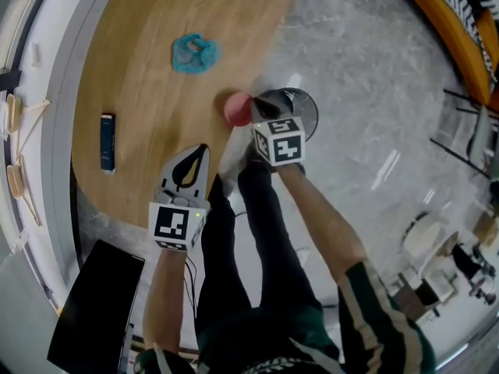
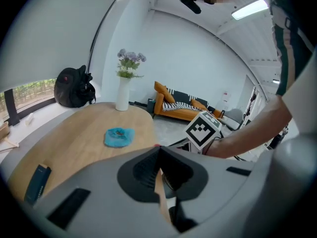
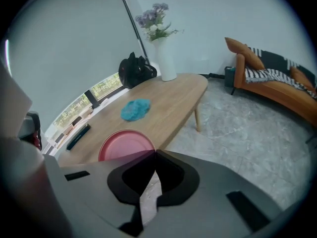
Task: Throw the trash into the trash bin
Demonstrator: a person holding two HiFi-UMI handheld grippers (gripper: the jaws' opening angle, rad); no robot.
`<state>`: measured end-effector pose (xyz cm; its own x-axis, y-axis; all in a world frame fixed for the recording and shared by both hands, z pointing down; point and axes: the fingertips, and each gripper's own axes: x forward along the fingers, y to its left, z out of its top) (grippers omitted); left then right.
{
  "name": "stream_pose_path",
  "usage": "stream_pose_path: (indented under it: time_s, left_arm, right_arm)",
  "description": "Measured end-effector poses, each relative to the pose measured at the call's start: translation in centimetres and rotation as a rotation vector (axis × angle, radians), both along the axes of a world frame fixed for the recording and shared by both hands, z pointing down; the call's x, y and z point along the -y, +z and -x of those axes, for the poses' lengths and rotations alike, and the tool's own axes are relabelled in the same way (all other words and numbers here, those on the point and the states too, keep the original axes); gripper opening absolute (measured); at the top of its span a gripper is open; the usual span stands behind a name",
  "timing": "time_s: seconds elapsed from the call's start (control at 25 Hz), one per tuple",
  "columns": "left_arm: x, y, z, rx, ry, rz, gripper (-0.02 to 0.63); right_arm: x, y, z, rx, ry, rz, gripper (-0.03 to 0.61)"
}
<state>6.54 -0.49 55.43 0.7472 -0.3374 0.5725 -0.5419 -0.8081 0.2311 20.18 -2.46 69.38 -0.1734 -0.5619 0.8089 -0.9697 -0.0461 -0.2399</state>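
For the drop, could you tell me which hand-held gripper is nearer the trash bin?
Right. The right hand-held gripper is beside the trash bin, holding a pink plate; the left hand-held gripper is over the table edge, farther away.

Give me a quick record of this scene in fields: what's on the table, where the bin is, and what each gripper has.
table: wooden table, oval
on it: blue crumpled wad; dark blue box near the edge
trash bin: on the floor, beside the table's edge
right gripper: jaws shut on the rim of a pink disc, next to the bin
left gripper: jaws shut, empty
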Motion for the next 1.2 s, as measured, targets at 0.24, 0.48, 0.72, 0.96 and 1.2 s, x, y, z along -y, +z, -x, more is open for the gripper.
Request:
stream_pose_path:
  time_s: [0.24, 0.48, 0.72, 0.96, 1.2]
  left_arm:
    - [-1.7, 1.4, -5.8, -0.025, 0.104, 0.013, -0.002]
    - [-3.2, 3.4, -11.4, -0.064, 0.187, 0.021, -0.002]
    - [-4.1, 6.1, -14.9, -0.075, 0.238, 0.011, -0.002]
    - [-4.1, 8.3, -16.6, -0.087, 0.249, 0.014, -0.002]
    - [-2.8, 8.4, -17.3, -0.100, 0.230, 0.020, -0.002]
  right_arm:
    - [-5.1, 1.3, -6.9, -0.026, 0.139, 0.018, 0.006]
    - [-10.0, 6.1, -12.1, -0.043, 0.260, 0.092, 0.006]
    - [-13.2, 13.0, -15.0, -0.062, 0.323, 0.182, 0.006]
    - [-14.4, 19.5, -16.3, -0.041, 0.370, 0.223, 0.006]
    - [-14.8, 23.4, -15.8, -0.005, 0.349, 0.269, 0.056]
